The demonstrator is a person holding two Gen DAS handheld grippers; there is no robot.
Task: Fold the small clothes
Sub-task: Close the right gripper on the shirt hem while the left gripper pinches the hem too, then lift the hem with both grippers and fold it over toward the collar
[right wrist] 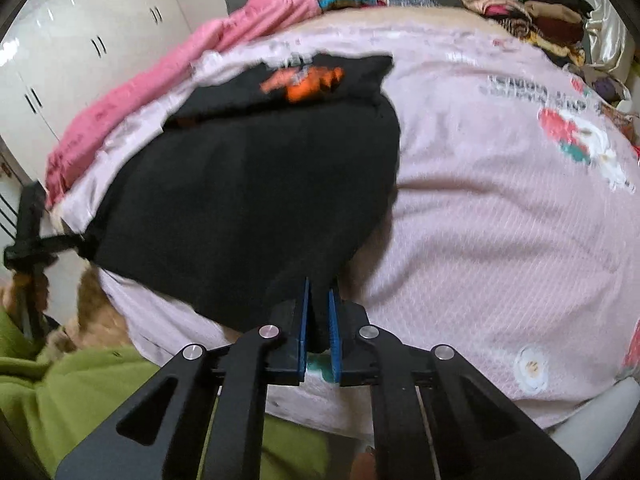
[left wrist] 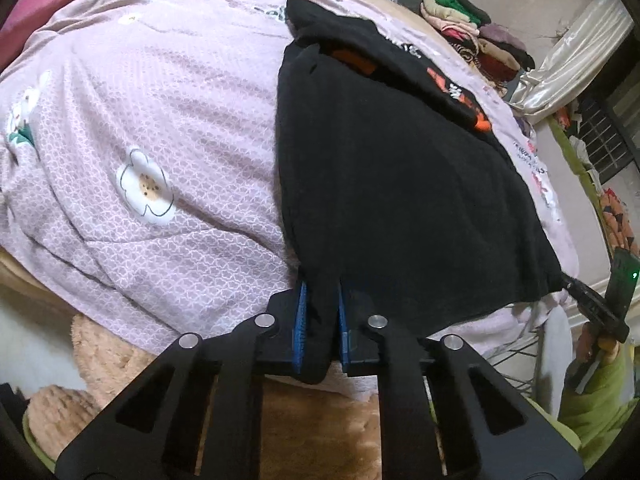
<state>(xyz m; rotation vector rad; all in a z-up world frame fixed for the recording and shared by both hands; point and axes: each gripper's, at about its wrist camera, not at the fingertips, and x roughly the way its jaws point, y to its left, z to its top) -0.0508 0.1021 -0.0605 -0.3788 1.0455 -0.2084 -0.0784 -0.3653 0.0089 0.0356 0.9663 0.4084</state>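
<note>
A black garment [left wrist: 400, 184] with an orange and white print lies spread on the lilac flowered bedspread [left wrist: 140, 120]. My left gripper [left wrist: 321, 292] is shut on its near left hem corner, the cloth bunched between the blue pads. In the right wrist view the same black garment [right wrist: 248, 200] fills the left middle, and my right gripper [right wrist: 319, 296] is shut on its near right hem corner. Each gripper shows small at the other view's edge, my right gripper [left wrist: 576, 286] and my left gripper [right wrist: 76, 246], pinching the opposite corner. The hem is stretched between them at the bed's near edge.
Folded clothes are stacked at the bed's far right [left wrist: 476, 36] [right wrist: 532, 12]. A pink blanket [right wrist: 160, 92] lies along the far left side. A tan fluffy rug [left wrist: 320, 428] lies below the bed edge. White wardrobe doors [right wrist: 80, 40] stand at left. Green sleeve [right wrist: 80, 392] is near.
</note>
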